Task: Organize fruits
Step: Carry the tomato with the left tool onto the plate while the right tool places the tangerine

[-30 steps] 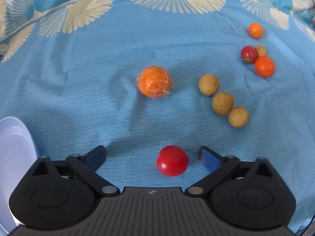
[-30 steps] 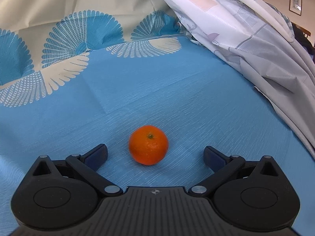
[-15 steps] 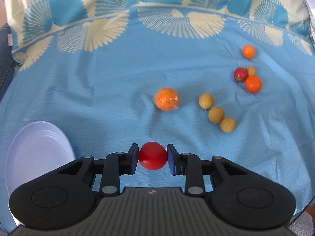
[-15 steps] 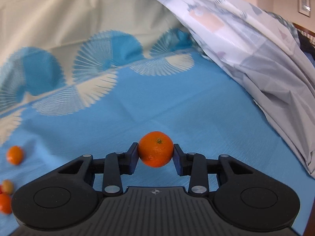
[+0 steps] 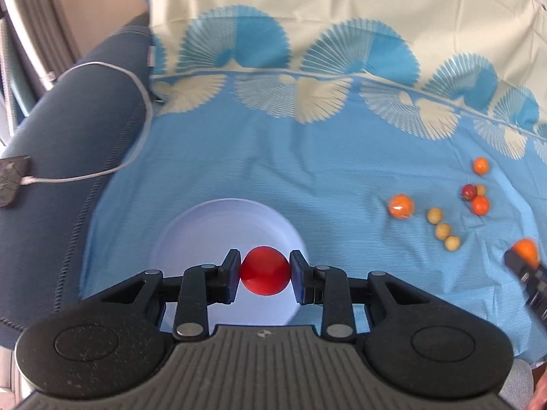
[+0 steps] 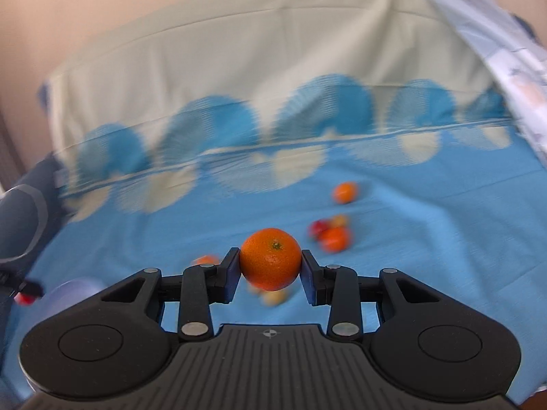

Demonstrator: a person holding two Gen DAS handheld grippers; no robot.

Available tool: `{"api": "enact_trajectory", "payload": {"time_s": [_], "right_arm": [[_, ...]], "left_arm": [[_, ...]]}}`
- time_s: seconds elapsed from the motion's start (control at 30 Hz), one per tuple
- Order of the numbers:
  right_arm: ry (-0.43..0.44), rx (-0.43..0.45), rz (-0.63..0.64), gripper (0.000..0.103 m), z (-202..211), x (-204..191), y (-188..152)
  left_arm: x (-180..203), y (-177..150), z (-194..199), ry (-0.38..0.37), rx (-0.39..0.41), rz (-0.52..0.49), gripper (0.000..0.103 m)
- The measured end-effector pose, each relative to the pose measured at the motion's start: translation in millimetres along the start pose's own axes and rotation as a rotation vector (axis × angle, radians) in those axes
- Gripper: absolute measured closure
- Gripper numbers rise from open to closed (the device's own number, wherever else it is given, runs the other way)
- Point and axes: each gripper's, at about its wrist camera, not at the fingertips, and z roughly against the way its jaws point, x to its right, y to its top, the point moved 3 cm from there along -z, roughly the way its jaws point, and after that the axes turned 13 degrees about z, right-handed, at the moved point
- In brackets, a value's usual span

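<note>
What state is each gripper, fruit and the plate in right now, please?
left gripper: shut on the red tomato, above the plate.
right gripper: shut on the mandarin, lifted.
plate: empty, on the cloth.
three longans: loose on the cloth.

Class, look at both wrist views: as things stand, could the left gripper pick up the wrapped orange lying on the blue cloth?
Probably not yet. The left gripper is shut on a red tomato above the white plate, so its jaws are occupied. The wrapped orange itself lies unobstructed on the cloth.
</note>
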Motion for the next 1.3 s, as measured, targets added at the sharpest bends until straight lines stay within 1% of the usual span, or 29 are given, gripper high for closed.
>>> {"api": "enact_trajectory", "payload": {"time_s": [0.1,0.2,0.37,0.53,0.77,1.0,1.23,1.3], "right_arm": [[0.09,-0.022,0.061,0.065,10,-60,-6],[0.143,-0.036,0.116,0.064,18,-108,-10],[0.195,-0.028,0.177,0.064,31,-160,-4],[0.22,-0.034,0.22,0.064,31,-189,4],[0.244,-0.065,0.263,0.064,13,-214,3],[0.25,-0.119,0.298,0.064,-14,-232,-9],[0.262,-0.165,0.331,0.064,-43,-247,-16],[0.265,-0.175,0.345,0.064,-51,-249,-18]], "left_arm": [[-30,0,14,0.003,0.021,0.033,0.069],[-57,0,22,-0.003,0.025,0.079,0.069],[-92,3,25,-0.011,0.033,0.127,0.069],[-114,9,19,-0.017,0.02,0.168,0.069],[-127,13,2,-0.017,-0.002,0.188,0.069],[-128,13,-31,-0.015,-0.037,0.201,0.069],[-127,13,-71,0.01,-0.069,0.195,0.069],[-128,14,-81,0.027,-0.075,0.19,0.069]]}}
